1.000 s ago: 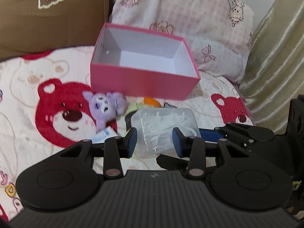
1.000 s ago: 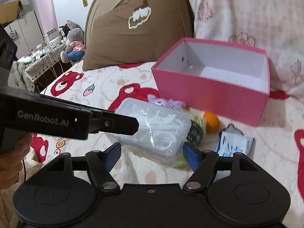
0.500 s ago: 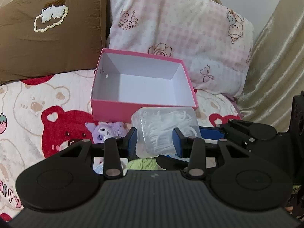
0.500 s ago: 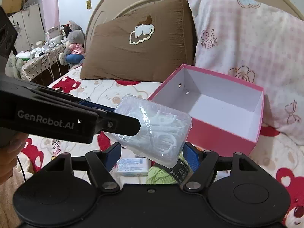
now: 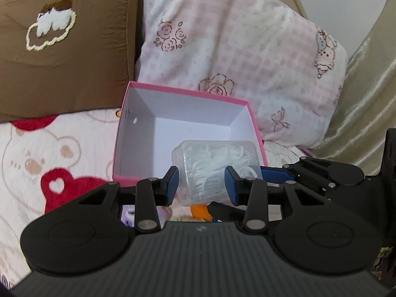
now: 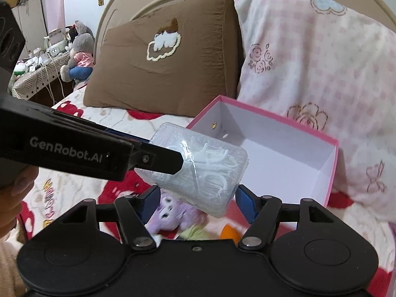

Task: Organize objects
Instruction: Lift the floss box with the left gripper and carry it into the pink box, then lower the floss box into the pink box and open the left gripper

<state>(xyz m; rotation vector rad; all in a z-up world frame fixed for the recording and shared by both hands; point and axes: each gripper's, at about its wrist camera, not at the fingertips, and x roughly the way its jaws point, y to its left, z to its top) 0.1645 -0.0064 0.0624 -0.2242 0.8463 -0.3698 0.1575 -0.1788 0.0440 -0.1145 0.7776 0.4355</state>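
A clear plastic box of white floss picks (image 5: 212, 170) is held in the air, gripped from two sides. My left gripper (image 5: 201, 185) is shut on it. My right gripper (image 6: 198, 200) also closes on it (image 6: 205, 165) from below; the left gripper's finger (image 6: 158, 158) crosses that view. The box hangs over the near edge of an open, empty pink box (image 5: 188, 133), which also shows in the right wrist view (image 6: 284, 153).
A purple plush toy (image 6: 173, 215), an orange item (image 6: 230, 232) and a green item (image 6: 195, 232) lie on the bear-print bedspread (image 5: 49, 153) below. A brown pillow (image 5: 61, 44) and a pink checked pillow (image 5: 235, 49) stand behind the pink box.
Both grippers have lifted the floss pick box off the bedspread and carried it forward, up to the near edge of the pink box.
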